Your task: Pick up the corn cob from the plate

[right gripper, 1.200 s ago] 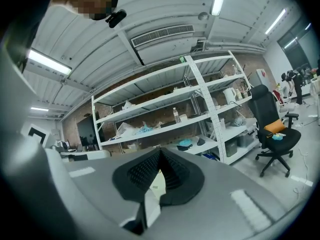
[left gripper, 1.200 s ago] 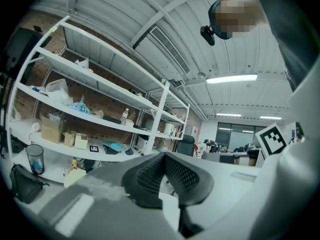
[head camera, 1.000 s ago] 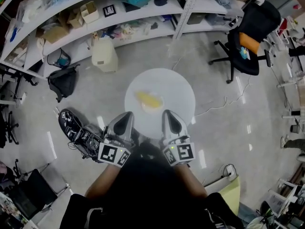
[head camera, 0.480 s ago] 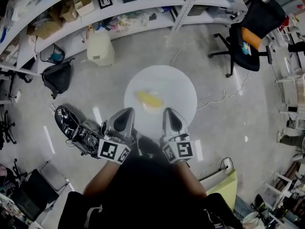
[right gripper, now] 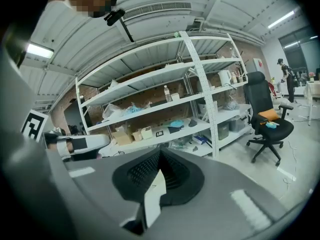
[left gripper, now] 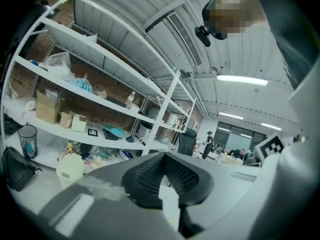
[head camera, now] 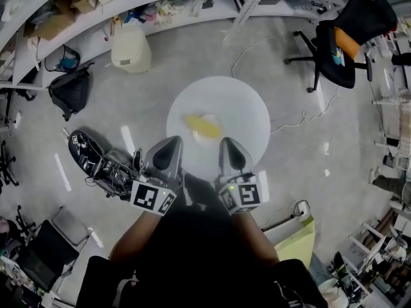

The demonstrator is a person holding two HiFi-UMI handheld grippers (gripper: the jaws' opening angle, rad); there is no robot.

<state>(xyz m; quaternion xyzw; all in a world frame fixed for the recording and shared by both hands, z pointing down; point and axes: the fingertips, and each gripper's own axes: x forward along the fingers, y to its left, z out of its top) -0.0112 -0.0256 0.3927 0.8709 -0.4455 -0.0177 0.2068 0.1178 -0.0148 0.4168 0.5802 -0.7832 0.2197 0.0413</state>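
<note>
both tools are clenched with nothing in them. in the left gripper view the left gripper [left gripper: 165, 184] shows its two dark ribbed pads [left gripper: 145, 174] pressed together along one seam, with only shelving and ceiling beyond them. in the right gripper view the right gripper [right gripper: 157, 176] looks the same: pads [right gripper: 140, 171] meeting, no gap, nothing between them.

from the head view, the round white table [head camera: 247, 104] is the landmark. the left gripper [head camera: 168, 153] and right gripper [head camera: 231, 149] sit side by side at the table's near edge, tips reaching just over the rim and pointing toward its middle. neither touches anything on the table.

the corn cob [head camera: 204, 126] lies yellow and slanted near the table's centre, slightly toward the near side, on a pale plate [head camera: 215, 142] that is hard to tell from the tabletop. the cob is ahead of both tools, between their lines of aim, and apart from both tips.

a cream bin [head camera: 131, 49] stands beyond the table's far left side, and a black office chair [head camera: 343, 43] beyond its far right.
</note>
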